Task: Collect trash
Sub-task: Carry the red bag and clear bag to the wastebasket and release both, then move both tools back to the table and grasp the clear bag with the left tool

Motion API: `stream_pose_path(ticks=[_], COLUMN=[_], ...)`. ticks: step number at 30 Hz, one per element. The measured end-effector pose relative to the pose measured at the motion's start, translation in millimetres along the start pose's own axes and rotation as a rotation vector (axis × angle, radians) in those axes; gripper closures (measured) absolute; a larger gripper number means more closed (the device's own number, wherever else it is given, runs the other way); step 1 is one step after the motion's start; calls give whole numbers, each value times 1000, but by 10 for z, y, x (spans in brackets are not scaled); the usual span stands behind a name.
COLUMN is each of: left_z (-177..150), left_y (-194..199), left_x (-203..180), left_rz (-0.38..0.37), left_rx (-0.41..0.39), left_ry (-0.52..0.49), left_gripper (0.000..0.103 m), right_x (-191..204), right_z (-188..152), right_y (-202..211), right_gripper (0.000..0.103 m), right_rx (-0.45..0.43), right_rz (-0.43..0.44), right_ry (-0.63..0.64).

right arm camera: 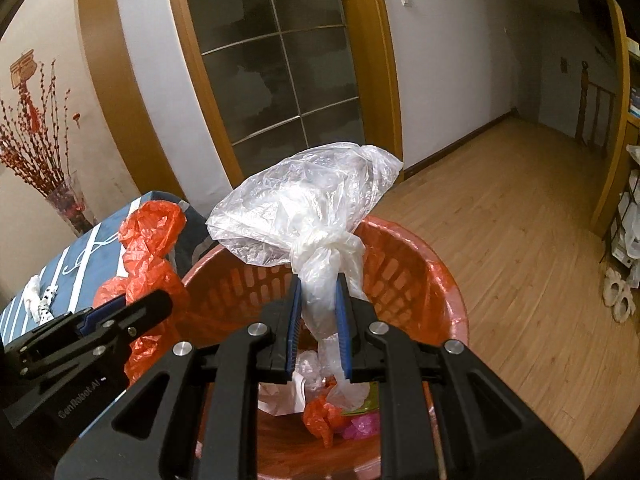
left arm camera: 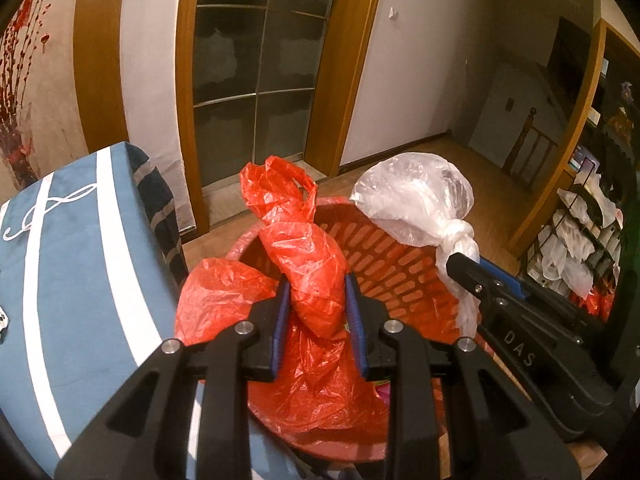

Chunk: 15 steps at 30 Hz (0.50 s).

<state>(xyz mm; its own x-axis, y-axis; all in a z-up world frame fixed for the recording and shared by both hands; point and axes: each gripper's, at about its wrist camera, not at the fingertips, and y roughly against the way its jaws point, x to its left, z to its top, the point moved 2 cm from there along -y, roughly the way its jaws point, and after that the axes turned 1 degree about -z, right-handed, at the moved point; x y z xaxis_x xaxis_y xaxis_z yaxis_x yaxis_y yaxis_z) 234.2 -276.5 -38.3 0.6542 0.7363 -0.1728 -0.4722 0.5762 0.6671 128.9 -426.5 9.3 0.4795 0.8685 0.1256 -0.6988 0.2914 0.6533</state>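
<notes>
A red slotted waste basket [left arm camera: 396,276] lined with a red bag stands on the floor; it also shows in the right wrist view [right arm camera: 404,276]. My left gripper [left arm camera: 316,292] is shut on a crumpled red plastic bag [left arm camera: 308,252] held over the basket's left rim. My right gripper [right arm camera: 318,298] is shut on the knotted tail of a clear white plastic bag [right arm camera: 304,208], held above the basket. The white bag [left arm camera: 416,200] and right gripper [left arm camera: 464,268] show at the right of the left wrist view. Trash [right arm camera: 332,408] lies in the basket's bottom.
A blue table with white stripes [left arm camera: 72,264] is left of the basket. A glass door [right arm camera: 280,68] is behind. Wood floor [right arm camera: 520,240] extends right. A rack with bags [left arm camera: 580,240] stands at the far right. A vase of red branches [right arm camera: 60,200] is at left.
</notes>
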Motion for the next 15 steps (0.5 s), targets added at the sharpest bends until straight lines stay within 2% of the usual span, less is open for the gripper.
stream_pose_path(ticks=[2,4,6,9,11,15], left_z=[9,2,-2,-22,-34,-68], left_y=[-27,-54,-71,-96,-104,-87], left_x=[5,18,42,87,122,240], left_rz=[3,7,10,20,32,63], left_rx=[5,9,14,18,22,23], left_ry=[1,2,3,7,13,29], left_gripper=[73,68,60,55,54,49], right_x=[2,3,-16,-42,-41,-41], right_z=[23,28,20,8,8,15], right_y=[-25,-33,-38,-56,-50,-53], right_gripper=[87,85,85,85,80,64], right_rx=[3,7,11,17,16,8], right_rz=[4,5,5,5,3,-7], right_ry=[-7,-14,-18,-20,-18,-10])
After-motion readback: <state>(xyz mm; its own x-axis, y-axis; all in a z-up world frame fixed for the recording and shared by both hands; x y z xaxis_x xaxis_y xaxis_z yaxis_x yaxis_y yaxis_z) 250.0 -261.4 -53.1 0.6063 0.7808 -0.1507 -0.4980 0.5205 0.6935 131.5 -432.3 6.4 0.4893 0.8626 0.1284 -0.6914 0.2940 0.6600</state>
